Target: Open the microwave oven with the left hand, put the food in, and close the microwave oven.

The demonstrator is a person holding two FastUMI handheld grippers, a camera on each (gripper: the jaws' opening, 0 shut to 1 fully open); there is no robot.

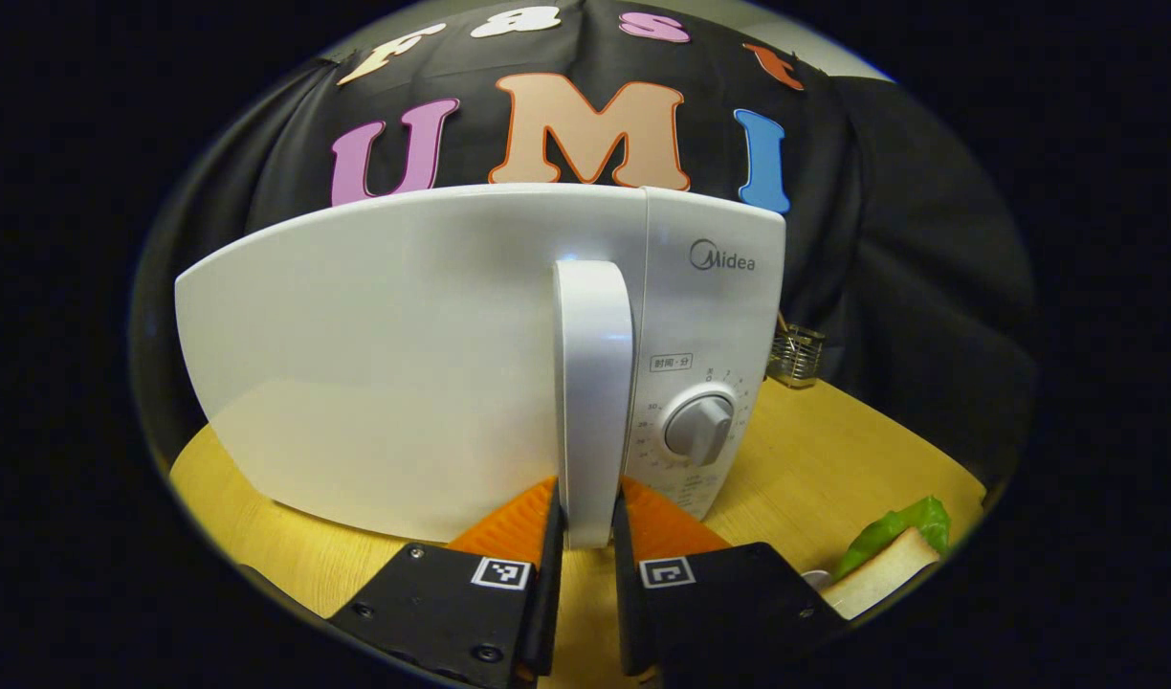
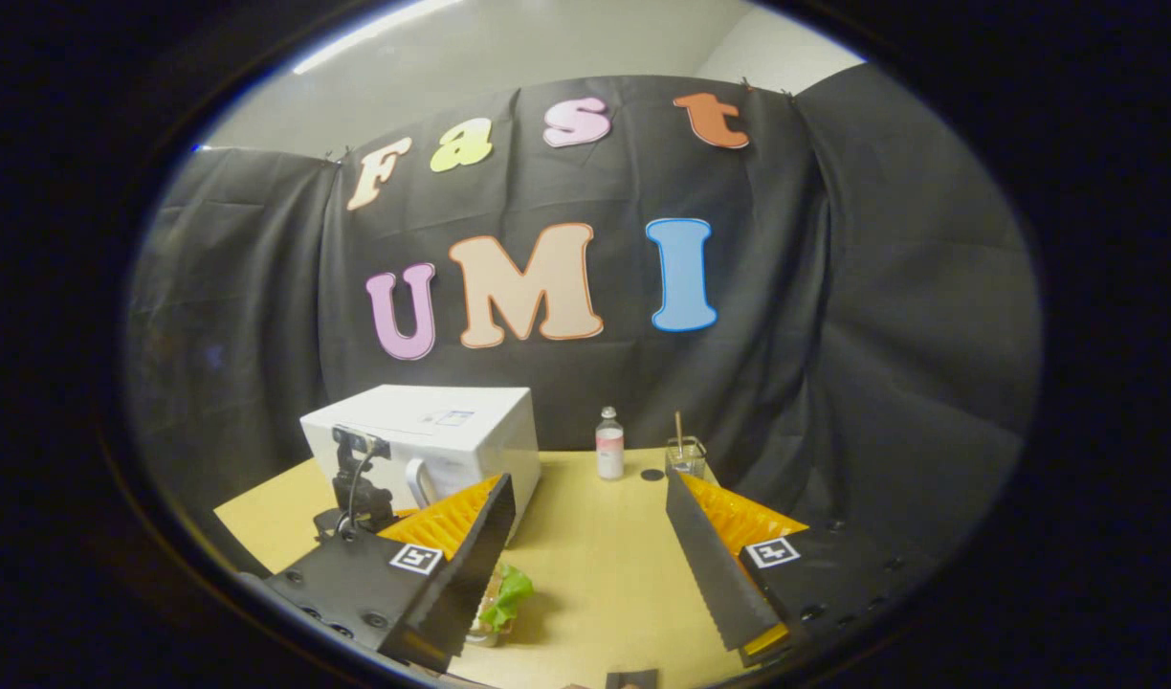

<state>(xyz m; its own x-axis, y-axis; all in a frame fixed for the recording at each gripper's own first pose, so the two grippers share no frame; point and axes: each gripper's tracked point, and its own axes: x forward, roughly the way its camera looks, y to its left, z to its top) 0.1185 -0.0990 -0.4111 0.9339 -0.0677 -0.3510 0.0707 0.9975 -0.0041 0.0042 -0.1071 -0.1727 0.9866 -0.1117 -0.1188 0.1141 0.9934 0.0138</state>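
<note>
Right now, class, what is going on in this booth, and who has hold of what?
A person is working two hand-held grippers at a wooden table. The left gripper has closed its fingers on the handle of the white microwave, whose door looks shut. The right gripper hangs open above the table, holding nothing. The sandwich with lettuce lies on the table below it, not yet picked up.

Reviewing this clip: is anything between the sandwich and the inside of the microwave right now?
Yes, the microwave's own door is closed. The left gripper has its fingers on either side of the door handle. The sandwich lies on the table under the open right gripper, nothing between them.
</note>
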